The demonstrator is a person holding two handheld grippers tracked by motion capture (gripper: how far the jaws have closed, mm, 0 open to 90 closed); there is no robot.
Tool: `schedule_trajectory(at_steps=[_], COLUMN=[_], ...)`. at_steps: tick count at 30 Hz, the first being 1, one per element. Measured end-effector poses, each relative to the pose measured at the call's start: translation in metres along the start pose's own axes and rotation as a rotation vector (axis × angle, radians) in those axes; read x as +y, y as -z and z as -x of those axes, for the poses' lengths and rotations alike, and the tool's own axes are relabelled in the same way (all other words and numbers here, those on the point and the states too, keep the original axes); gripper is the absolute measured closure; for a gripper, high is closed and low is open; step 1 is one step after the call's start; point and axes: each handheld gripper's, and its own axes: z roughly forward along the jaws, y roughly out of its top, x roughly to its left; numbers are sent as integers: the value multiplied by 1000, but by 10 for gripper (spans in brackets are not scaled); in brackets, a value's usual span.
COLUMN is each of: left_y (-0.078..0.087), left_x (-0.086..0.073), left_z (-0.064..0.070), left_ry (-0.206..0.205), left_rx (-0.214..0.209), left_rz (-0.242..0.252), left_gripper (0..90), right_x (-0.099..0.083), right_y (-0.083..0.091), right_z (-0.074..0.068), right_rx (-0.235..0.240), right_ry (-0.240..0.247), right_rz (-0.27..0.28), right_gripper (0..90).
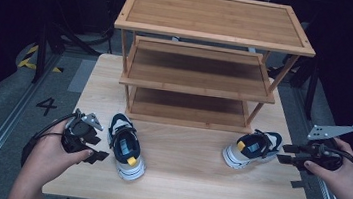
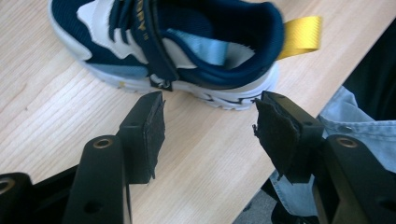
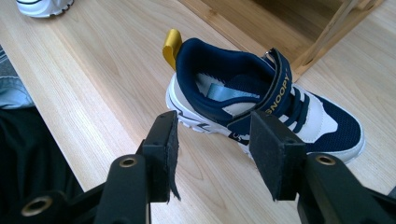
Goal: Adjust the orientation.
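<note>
Two navy-and-white sneakers with yellow heel tabs stand on the wooden table in front of a three-tier bamboo shoe rack. The left sneaker points toward the rack. My left gripper is just to its left, open and empty, jaws facing the shoe's side near the heel. The right sneaker lies toe to the right. My right gripper sits just right of it, open, holding nothing.
All of the rack's shelves are bare. The other sneaker's sole shows in the right gripper view's top left corner. The person's denim clothing sits at the table's near edge. Grey floor with a painted "4" lies to the left.
</note>
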Motion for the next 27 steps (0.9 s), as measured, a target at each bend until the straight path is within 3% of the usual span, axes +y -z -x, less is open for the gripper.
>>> schedule_trajectory(at_steps=[6,13,18,19,21,27], left_y=[4,6,1,-3,-5,-17], left_x=[4,10,16,20,23,31], left_z=[10,21,25,28,29,33], left_ry=[-40,-75,-90,-111,-125,-149], left_rx=[9,-23,-38,-63,-69,-90], left_rz=[14,33,40,43,46,19], left_gripper=[438,444,438,433,431,422], right_x=[1,0,-1,-1,-1,-2], right_y=[-3,2,-1,-1,-1,-2], right_z=[0,-3,-1,-2,-2,-3], right_rx=[14,10,8,13,15,14], right_ry=[4,1,-7,-10,-10,-9], right_rz=[-5,15,20,19,19,18], right_gripper=[531,531,528,528,527,520])
